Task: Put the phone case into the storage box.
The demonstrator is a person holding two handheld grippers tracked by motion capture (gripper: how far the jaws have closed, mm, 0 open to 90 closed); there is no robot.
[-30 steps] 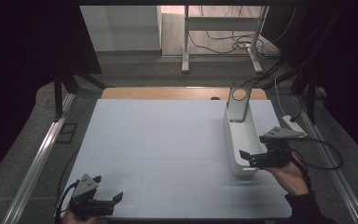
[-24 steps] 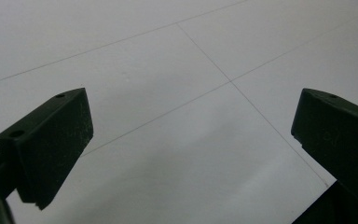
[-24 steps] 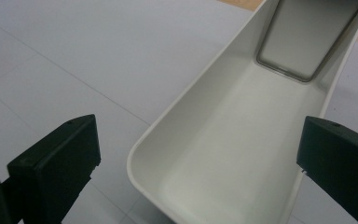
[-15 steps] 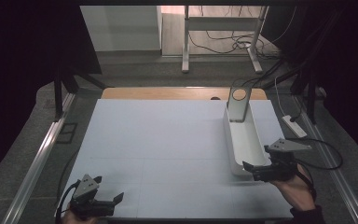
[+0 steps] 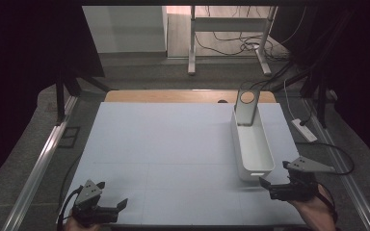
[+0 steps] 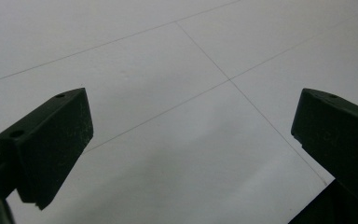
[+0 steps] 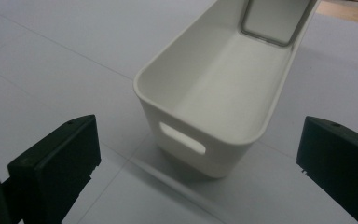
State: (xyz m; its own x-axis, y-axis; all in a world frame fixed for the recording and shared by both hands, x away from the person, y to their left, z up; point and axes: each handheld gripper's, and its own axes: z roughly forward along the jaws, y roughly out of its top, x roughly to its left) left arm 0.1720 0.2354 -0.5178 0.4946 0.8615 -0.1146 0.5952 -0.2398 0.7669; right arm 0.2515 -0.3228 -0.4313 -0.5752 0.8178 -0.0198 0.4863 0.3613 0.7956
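A long white bin (image 5: 253,147) lies lengthwise on the right side of the pale table mat (image 5: 173,144). It is empty, with a slot handle (image 7: 182,138) in its near end. A flat grey piece with a round hole (image 5: 246,107) leans upright at its far end. My right gripper (image 5: 269,188) hovers just short of the bin's near end, open and holding nothing; in the right gripper view (image 7: 199,142) the jaws stand wide either side of the bin (image 7: 223,93). My left gripper (image 5: 112,195) sits at the near left of the mat, open and empty, over bare mat (image 6: 191,140).
A wooden table edge (image 5: 173,96) shows beyond the mat. Metal rails (image 5: 38,163) run along both sides. A white power strip (image 5: 304,130) and cables lie on the floor to the right. A desk frame (image 5: 226,38) stands behind.
My right gripper has drawn back from the bin's near end toward the front edge of the table. The bin and the left gripper have stayed put.
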